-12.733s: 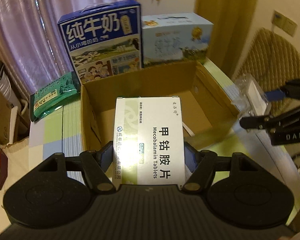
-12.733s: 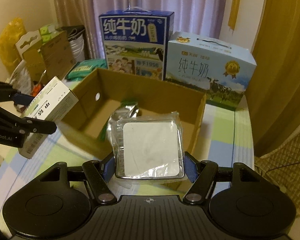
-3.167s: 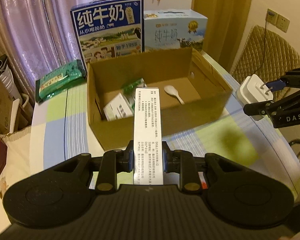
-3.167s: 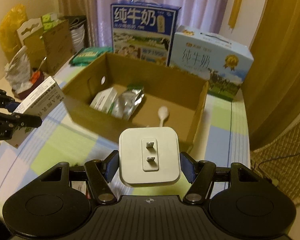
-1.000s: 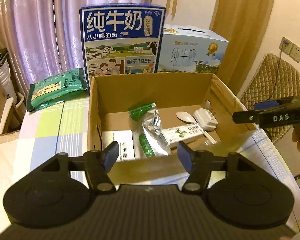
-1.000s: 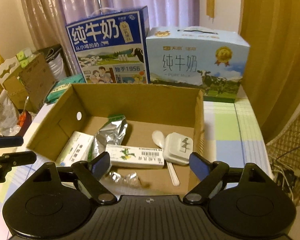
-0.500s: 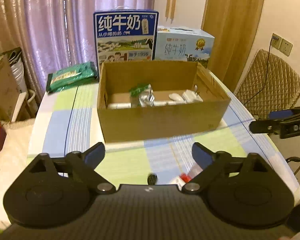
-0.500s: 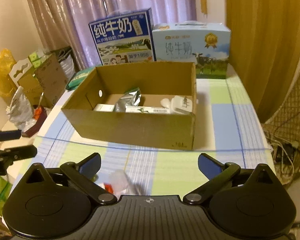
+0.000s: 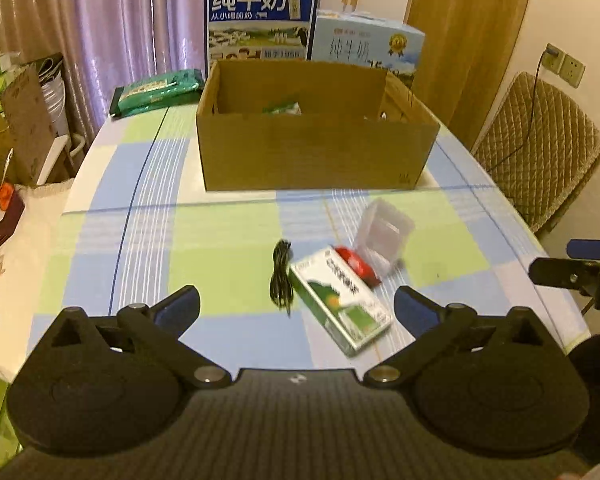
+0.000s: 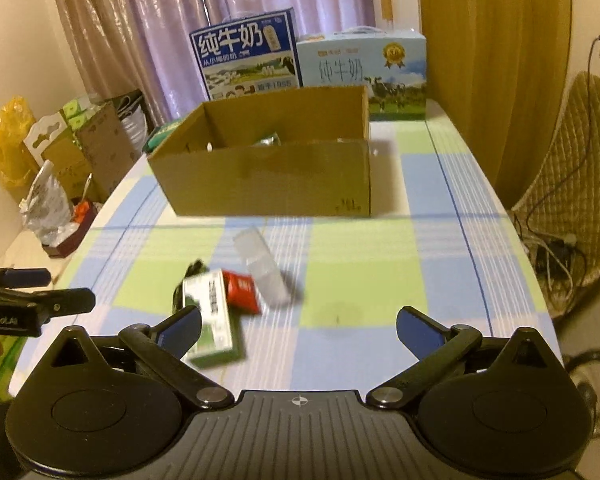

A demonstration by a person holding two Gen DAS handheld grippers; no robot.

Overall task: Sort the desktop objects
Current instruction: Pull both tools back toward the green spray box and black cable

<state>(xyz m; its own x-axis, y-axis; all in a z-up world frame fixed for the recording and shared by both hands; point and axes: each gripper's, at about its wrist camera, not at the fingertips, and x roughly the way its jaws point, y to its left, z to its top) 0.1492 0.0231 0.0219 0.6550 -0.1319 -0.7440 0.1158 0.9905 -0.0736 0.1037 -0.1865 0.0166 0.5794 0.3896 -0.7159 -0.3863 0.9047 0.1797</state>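
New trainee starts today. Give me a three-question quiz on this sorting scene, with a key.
1. True or false: the left gripper holds the green-and-white box.
2. How many loose items lie on the tablecloth in front of the cardboard box?
3. Which lies nearest the cardboard box: A) black cable, B) clear plastic case, C) red packet?

Key: 1 false, both grippers open and empty (right gripper). 2 four. 3 B.
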